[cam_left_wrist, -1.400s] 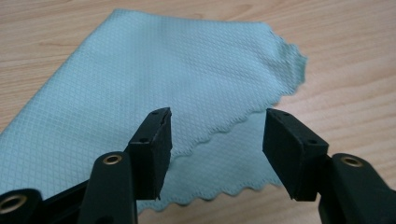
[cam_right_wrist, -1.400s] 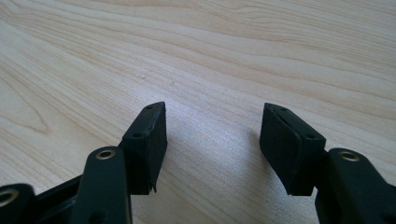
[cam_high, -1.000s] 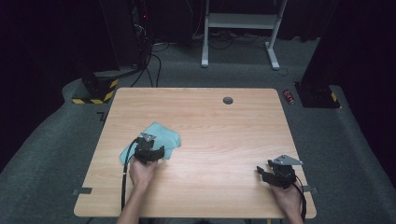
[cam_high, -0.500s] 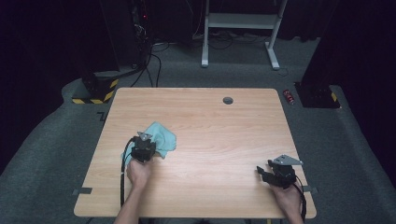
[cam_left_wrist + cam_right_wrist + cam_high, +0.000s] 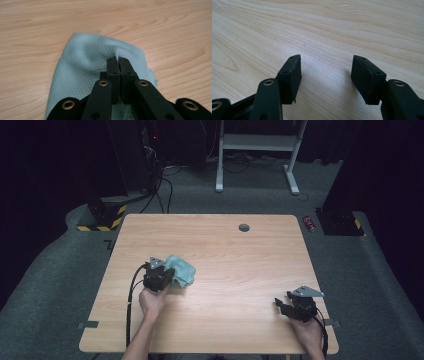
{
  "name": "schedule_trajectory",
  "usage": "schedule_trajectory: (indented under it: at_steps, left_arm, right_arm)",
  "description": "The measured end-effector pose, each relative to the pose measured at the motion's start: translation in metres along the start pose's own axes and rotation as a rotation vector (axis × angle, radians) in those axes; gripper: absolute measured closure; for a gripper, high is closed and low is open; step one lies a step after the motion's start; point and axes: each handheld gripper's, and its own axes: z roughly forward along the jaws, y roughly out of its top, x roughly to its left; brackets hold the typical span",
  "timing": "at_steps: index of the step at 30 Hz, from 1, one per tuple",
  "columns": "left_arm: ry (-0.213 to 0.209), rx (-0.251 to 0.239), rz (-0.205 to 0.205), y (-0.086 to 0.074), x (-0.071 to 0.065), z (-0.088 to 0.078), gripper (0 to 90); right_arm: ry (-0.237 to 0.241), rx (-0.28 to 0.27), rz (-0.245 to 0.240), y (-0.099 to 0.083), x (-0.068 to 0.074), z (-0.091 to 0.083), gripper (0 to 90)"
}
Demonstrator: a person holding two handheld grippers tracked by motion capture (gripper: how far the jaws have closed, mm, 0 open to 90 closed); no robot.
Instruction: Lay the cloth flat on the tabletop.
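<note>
A light teal cloth (image 5: 181, 270) lies on the wooden table (image 5: 240, 255) at its left middle. My left gripper (image 5: 164, 279) is at the cloth's near edge, shut on a pinched fold of the cloth (image 5: 100, 62); its jaws meet at the gripper tip (image 5: 117, 60) with fabric caught between them and lifted slightly. My right gripper (image 5: 281, 306) rests near the table's front right corner, jaws wide apart (image 5: 325, 72) with only bare wood between them.
A small round grey grommet (image 5: 243, 227) sits near the table's far edge. A red object (image 5: 310, 223) lies on the floor beyond the right corner. White desk legs (image 5: 255, 150) and cables stand behind the table. Bare wood spans the table's middle.
The left gripper closed on the cloth, which has bunched up and drawn rightward from its earlier flat spread; the hand has risen a little. The right gripper has not moved.
</note>
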Motion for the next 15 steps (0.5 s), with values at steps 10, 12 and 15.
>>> schedule_trajectory:
  at_steps: [10,12,15]
  left_arm:
    - [-0.137,-0.034,-0.014,0.008,-0.029,0.001,88.3]
    - [-0.155,-0.032,-0.001,0.01,-0.035,0.002,88.3]
    - [-0.189,-0.038,0.014,0.015,-0.046,0.002,88.3]
  right_arm:
    - [0.0,0.0,0.0,0.0,0.0,0.0,41.5]
    - [0.0,0.0,0.0,0.0,0.0,0.0,41.5]
    - [0.0,-0.001,-0.002,0.0,0.0,0.0,41.5]
